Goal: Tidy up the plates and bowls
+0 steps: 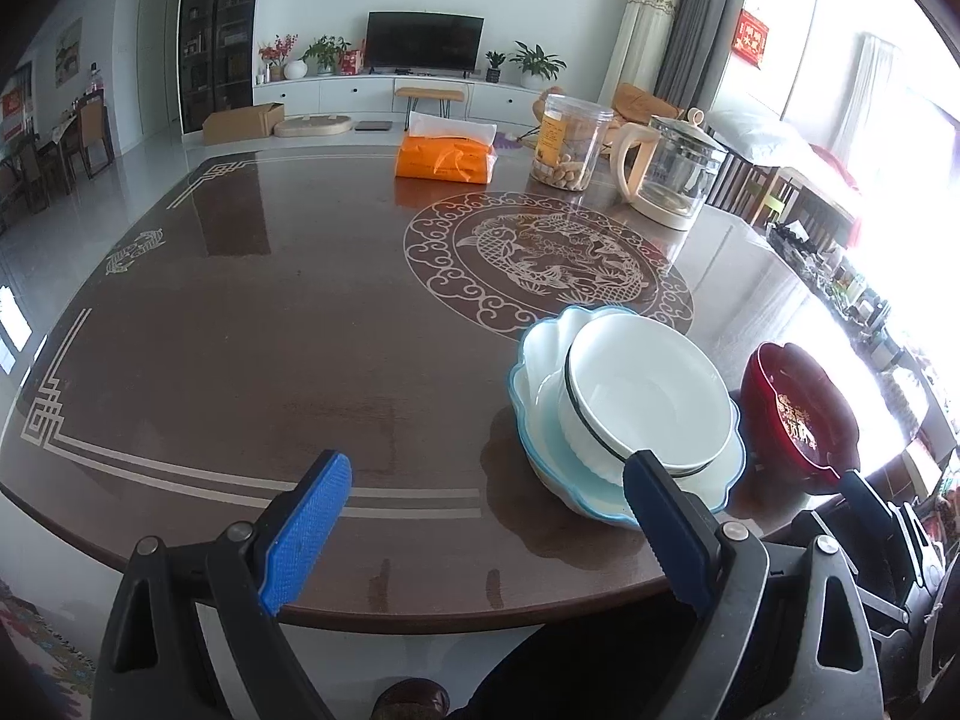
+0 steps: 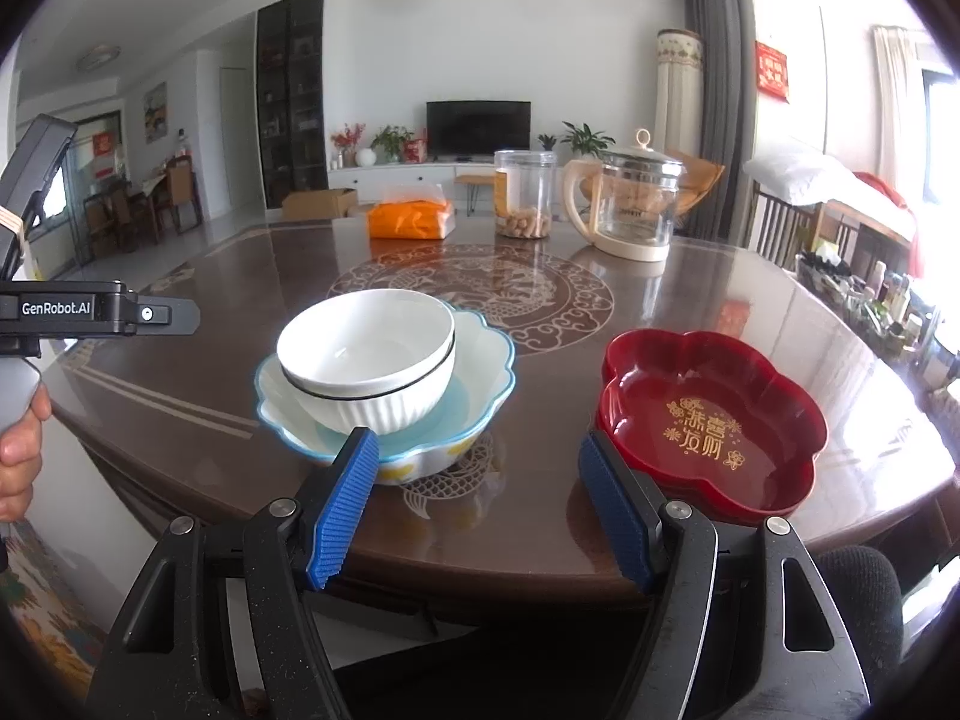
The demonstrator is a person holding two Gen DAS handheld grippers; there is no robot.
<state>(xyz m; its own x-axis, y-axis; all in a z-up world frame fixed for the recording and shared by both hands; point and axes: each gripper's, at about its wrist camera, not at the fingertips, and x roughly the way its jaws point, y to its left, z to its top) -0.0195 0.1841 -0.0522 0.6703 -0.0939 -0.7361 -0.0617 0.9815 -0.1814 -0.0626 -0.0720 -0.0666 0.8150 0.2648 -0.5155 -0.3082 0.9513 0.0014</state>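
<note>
A white ribbed bowl (image 1: 645, 399) (image 2: 366, 357) rests tilted inside a scalloped blue-rimmed bowl (image 1: 540, 420) (image 2: 480, 372) near the table's front edge. To its right sits a red flower-shaped dish (image 1: 798, 420) (image 2: 708, 414) with gold lettering. My left gripper (image 1: 486, 516) hangs open in front of the table edge, left of the stacked bowls, nothing between its blue pads. My right gripper (image 2: 480, 498) is open too, its gap facing the bare table between the blue-rimmed bowl and the red dish. The right gripper's finger (image 1: 864, 504) shows beside the red dish in the left wrist view.
At the far side of the round brown table (image 1: 300, 330) (image 2: 690, 288) stand an orange tissue pack (image 1: 447, 159) (image 2: 411, 219), a clear jar (image 1: 570, 141) (image 2: 525, 192) and a glass kettle (image 1: 669, 171) (image 2: 630, 207). A hand (image 2: 18, 450) holds the left gripper's body (image 2: 72, 306).
</note>
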